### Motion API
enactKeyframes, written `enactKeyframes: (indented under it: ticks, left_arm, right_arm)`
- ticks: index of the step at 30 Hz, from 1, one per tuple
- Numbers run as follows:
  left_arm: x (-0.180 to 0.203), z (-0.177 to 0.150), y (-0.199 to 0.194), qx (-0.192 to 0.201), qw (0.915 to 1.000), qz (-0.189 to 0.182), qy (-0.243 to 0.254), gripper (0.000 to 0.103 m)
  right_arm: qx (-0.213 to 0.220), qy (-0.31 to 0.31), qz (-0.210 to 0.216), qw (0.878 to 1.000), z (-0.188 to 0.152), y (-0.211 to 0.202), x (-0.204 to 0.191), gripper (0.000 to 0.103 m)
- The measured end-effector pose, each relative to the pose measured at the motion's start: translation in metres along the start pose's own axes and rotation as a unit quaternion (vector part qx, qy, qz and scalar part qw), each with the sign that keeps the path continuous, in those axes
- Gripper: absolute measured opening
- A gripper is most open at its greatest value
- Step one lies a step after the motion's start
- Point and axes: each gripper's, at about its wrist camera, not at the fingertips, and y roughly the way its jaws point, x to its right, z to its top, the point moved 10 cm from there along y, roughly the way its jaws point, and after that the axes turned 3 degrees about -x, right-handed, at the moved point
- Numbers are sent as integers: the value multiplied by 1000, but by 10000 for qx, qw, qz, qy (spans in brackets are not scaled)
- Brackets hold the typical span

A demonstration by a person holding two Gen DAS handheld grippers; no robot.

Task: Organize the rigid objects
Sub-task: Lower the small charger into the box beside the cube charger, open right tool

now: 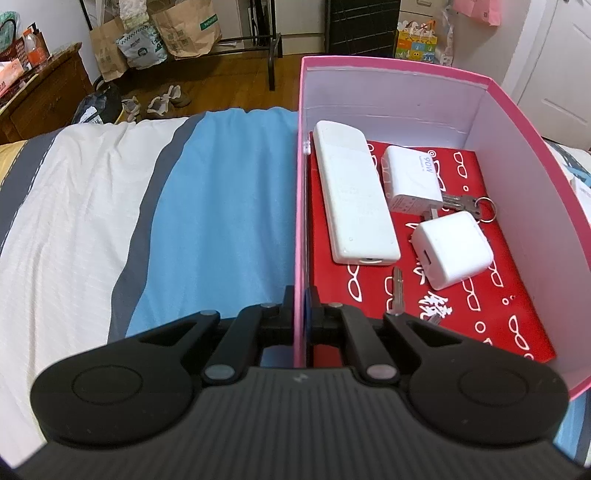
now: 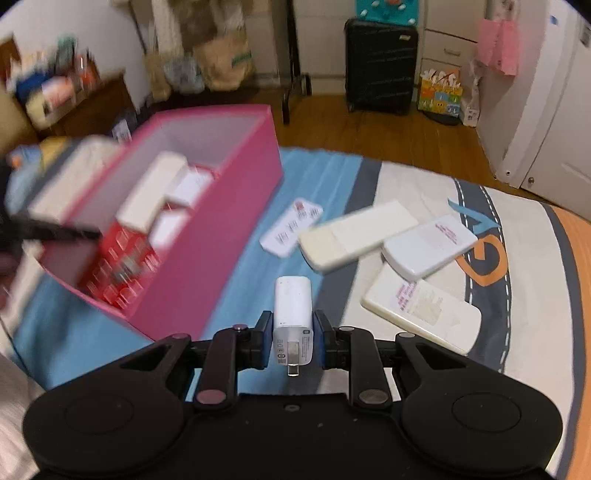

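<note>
Left gripper [image 1: 298,308]: jaws pinching the left wall of the pink box [image 1: 498,122]. Box holds a remote [image 1: 354,195], two chargers [image 1: 413,181] [image 1: 452,249], keys [image 1: 476,205]. Right gripper [image 2: 293,328]: jaws pinching a white charger [image 2: 293,308], above the bed [image 2: 528,266]. Three remotes [image 2: 356,230] and a card [image 2: 291,227] lie on the bed right of the box.

A wooden floor [image 2: 388,129] holds a black suitcase [image 2: 380,66], paper bags [image 1: 184,26] and a white door [image 1: 561,70].

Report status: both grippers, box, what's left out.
Left gripper shut on box wall. Right gripper shut on white charger, clear of bed. Three remotes and card still out; path clear.
</note>
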Motion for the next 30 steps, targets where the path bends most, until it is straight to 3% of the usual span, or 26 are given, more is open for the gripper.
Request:
enactKeyframes:
  ticks: [5, 11, 15, 20, 23, 26, 30]
  left_arm:
    - [0, 2, -2, 74, 10000, -5, -34, 4]
    - [-1, 2, -1, 97, 9999, -46, -4, 4]
    - [-3, 1, 0, 68, 9999, -144, -58, 4]
    - [-4, 3, 4, 51, 9997, -215, -78, 4]
    - [-4, 2, 6, 30, 9996, -257, -88, 4]
    - [-4, 2, 6, 33, 9995, -288, -84, 4]
    - [-3, 2, 5, 58, 9996, -286, 10, 4]
  right_arm:
    - [328, 63, 657, 9973, 23, -27, -36, 26]
    - [76, -596, 1234, 9905, 32, -10, -113, 26]
    - [-169, -971, 1240, 9874, 40, 17, -151, 26]
    - [-721, -1103, 938, 9868, 38, 70, -171, 26]
    - [-1004, -1043, 798, 9862, 31, 93, -170, 26]
    - [-1348, -790, 952, 9831, 19, 108, -162, 27]
    - [-1322, -773, 773, 9852, 16, 108, -147, 27]
